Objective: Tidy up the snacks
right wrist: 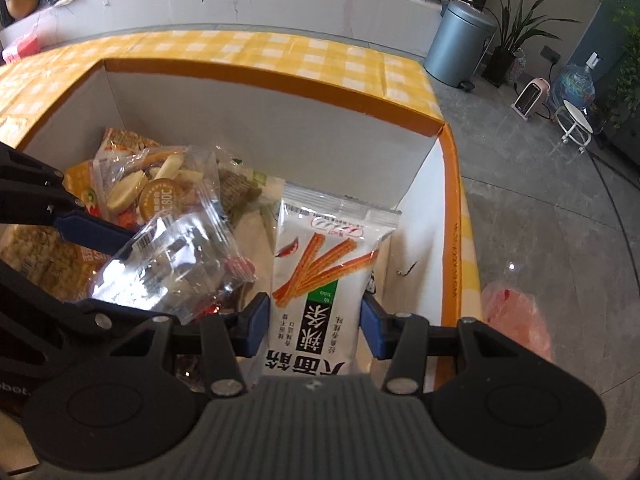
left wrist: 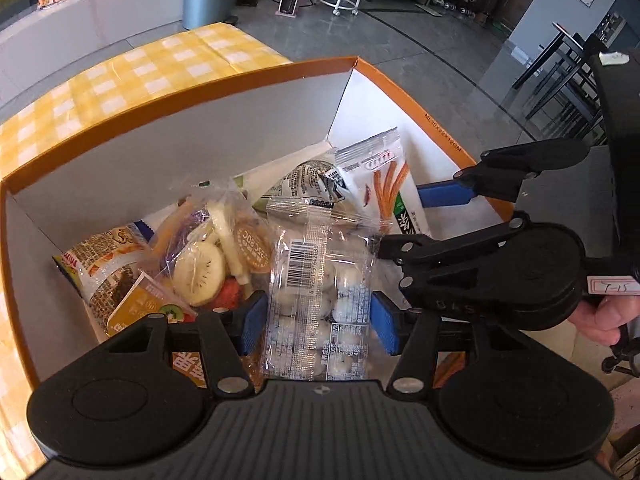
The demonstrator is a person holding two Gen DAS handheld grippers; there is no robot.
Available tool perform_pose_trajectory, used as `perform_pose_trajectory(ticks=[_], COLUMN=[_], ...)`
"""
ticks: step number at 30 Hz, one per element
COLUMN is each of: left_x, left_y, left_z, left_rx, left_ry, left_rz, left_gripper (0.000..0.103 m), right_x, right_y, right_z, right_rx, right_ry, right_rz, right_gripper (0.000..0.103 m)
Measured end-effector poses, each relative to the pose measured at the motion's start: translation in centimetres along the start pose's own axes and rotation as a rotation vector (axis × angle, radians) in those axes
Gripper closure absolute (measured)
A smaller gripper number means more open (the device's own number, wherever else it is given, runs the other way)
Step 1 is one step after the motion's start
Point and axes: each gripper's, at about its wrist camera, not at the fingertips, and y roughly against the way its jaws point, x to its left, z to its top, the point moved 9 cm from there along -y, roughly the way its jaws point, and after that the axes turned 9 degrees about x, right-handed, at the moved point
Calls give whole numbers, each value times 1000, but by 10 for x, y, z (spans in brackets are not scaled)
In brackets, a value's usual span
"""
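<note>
Over orange box (left wrist: 180,96): left gripper (left wrist: 318,322) pinches candy bag (left wrist: 316,280) (clear); right gripper (right wrist: 316,326) pinches stick-snack packet (right wrist: 324,276).

A clear candy bag (left wrist: 320,300) with a barcode strip and white wrapped sweets stands upright in the orange-rimmed box (left wrist: 180,92). A white stick-snack pack (right wrist: 324,280) printed with orange sticks stands just beside it, near the box's right wall. A dried-fruit bag (left wrist: 212,248) and yellow packets (left wrist: 104,264) lie heaped at left.

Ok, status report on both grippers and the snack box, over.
Left gripper shut on clear candy bag. Right gripper shut on white spicy-stick packet. Both over orange box, already piled with snacks. Nothing blocking.
</note>
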Motion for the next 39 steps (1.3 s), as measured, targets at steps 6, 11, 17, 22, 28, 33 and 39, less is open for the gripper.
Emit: perform_pose_trajectory(ticks=[6, 11, 17, 22, 28, 33, 39], left_x=[0, -3, -6, -15, -21, -16, -15], left_y=[0, 4, 19, 42, 80, 124, 173], left_z=[-2, -4, -5, -6, -9, -18, -42], left_rx=[1, -3, -31, -86, -195, -344, -523], left_ry=[4, -27, -60, -99, -123, -95, -85], left_rz=[2, 30, 51, 59, 103, 156, 259], left_gripper=[37, 28, 19, 18, 18, 18, 17], right_x=[0, 1, 1, 1, 4, 13, 30], right_y=[1, 5, 18, 36, 74, 120, 178], right_z=[-1, -2, -1, 2, 9, 15, 11], right_rx=[15, 23, 4, -28, -126, -278, -475], right_ry=[-2, 6, 26, 31, 5, -26, -56], right_rz=[-5, -17, -56, -93, -138, -196, -242], right_gripper=[53, 51, 41, 34, 29, 24, 15])
